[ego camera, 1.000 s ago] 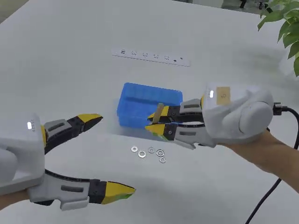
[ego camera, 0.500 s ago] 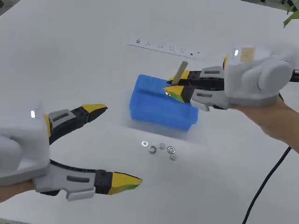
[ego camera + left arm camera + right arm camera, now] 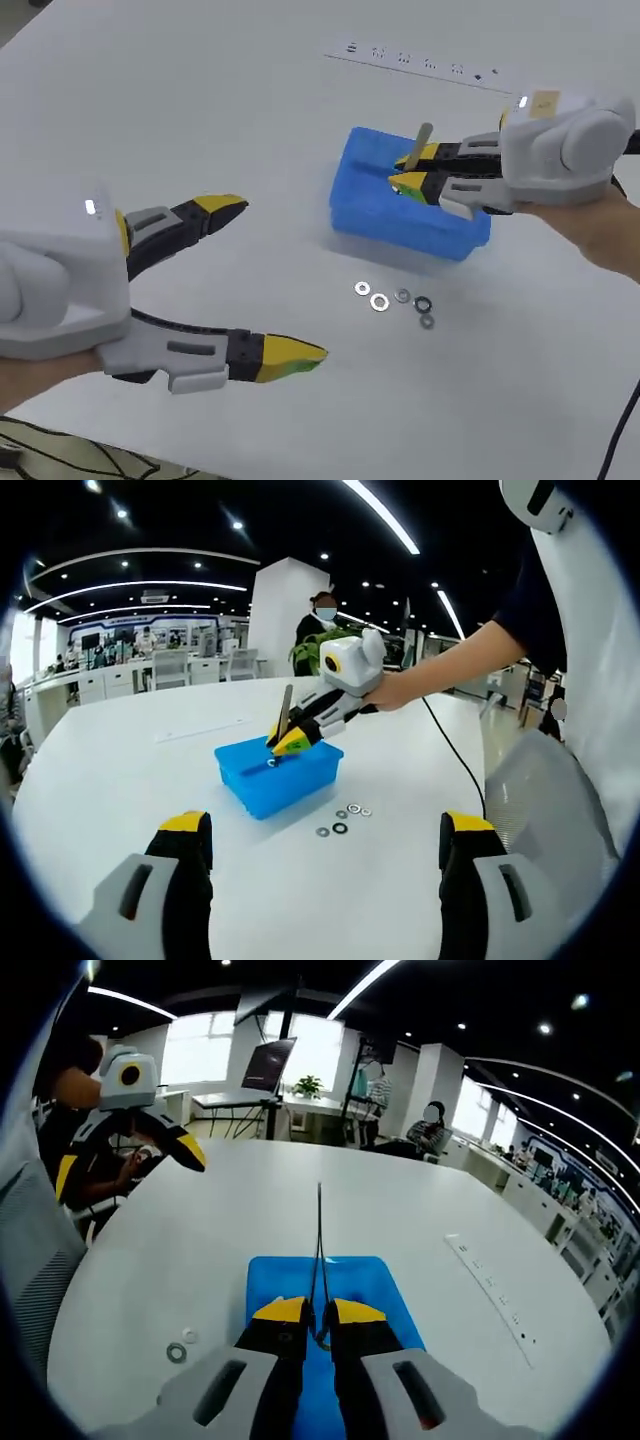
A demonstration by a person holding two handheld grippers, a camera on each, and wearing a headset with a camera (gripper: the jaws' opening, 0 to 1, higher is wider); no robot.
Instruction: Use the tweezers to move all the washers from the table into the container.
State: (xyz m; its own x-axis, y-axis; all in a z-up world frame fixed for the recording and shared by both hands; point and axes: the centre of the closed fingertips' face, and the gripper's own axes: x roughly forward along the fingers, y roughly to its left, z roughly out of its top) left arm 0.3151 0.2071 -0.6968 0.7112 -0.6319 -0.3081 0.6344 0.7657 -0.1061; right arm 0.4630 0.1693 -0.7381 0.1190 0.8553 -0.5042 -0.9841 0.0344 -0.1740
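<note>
Several small metal washers [image 3: 394, 298] lie in a loose cluster on the white table [image 3: 200, 100], just in front of the blue container [image 3: 400, 222]. My right gripper [image 3: 400, 181] is shut on the tweezers [image 3: 419, 146] and hovers over the container. The tweezers' tips point down into the container [image 3: 290, 1280]; whether they hold a washer is too small to tell. My left gripper [image 3: 265, 280] stands open and holds nothing, off to the left of the washers [image 3: 342, 820]. The left gripper view shows the right gripper [image 3: 300, 735] above the container [image 3: 275, 777].
A white power strip [image 3: 420, 62] lies flat beyond the container. The table's near edge runs under my left gripper, with cables [image 3: 60, 455] below it. A black cable [image 3: 620, 440] trails from the right hand. People and desks stand far behind.
My right gripper has carried the tweezers from just above the washers to over the container. The left gripper stayed open in place. The camera has shifted.
</note>
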